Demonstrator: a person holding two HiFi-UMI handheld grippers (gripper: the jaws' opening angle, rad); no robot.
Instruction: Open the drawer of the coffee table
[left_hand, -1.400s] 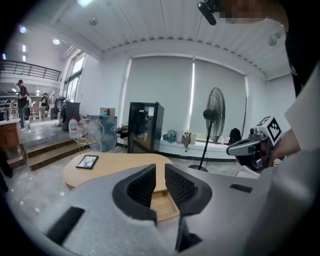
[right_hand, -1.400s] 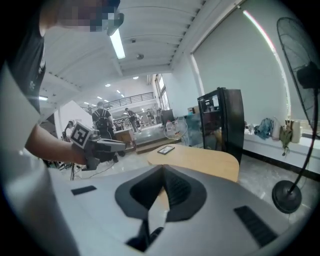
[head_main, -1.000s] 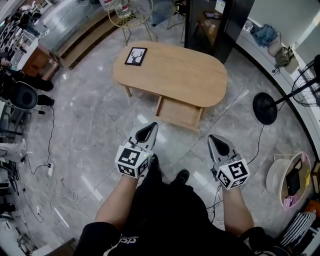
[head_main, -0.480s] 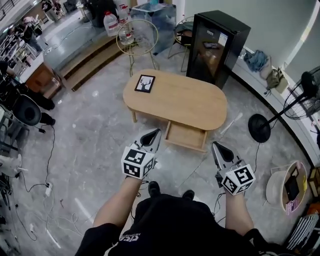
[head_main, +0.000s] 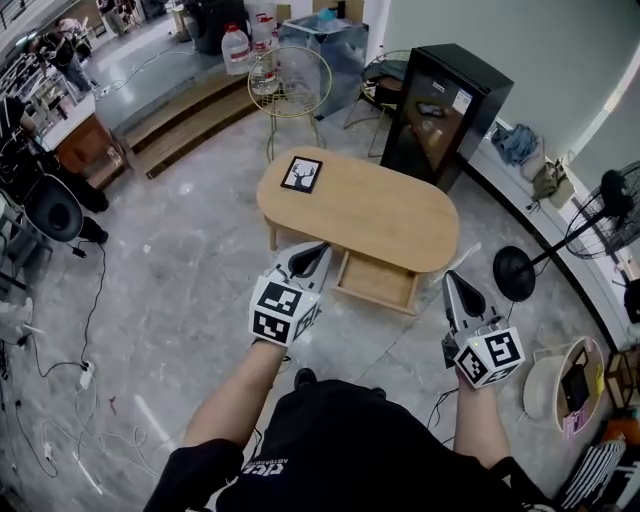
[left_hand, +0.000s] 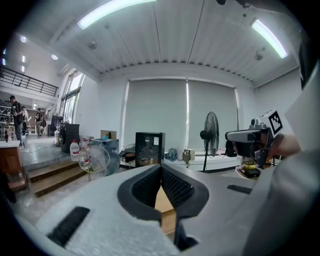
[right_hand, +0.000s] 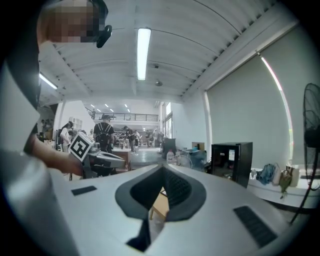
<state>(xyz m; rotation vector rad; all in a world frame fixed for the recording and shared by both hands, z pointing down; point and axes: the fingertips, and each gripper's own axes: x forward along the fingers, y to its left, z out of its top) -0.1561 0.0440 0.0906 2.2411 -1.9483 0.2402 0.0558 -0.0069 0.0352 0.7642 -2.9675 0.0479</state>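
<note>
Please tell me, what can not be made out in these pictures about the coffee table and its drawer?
- Head view: the drawer's front face and any handle; the steep angle from above hides them.
- Head view: part of the coffee table's near edge, covered by the left gripper.
- Head view: the image in the picture frame, too small.
- Both gripper views: most of the table, behind the shut jaws.

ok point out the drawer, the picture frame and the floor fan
drawer (head_main: 378, 283), head view, its wooden bottom
picture frame (head_main: 301, 174), head view, its middle
floor fan (head_main: 514, 273), head view, its round base
</note>
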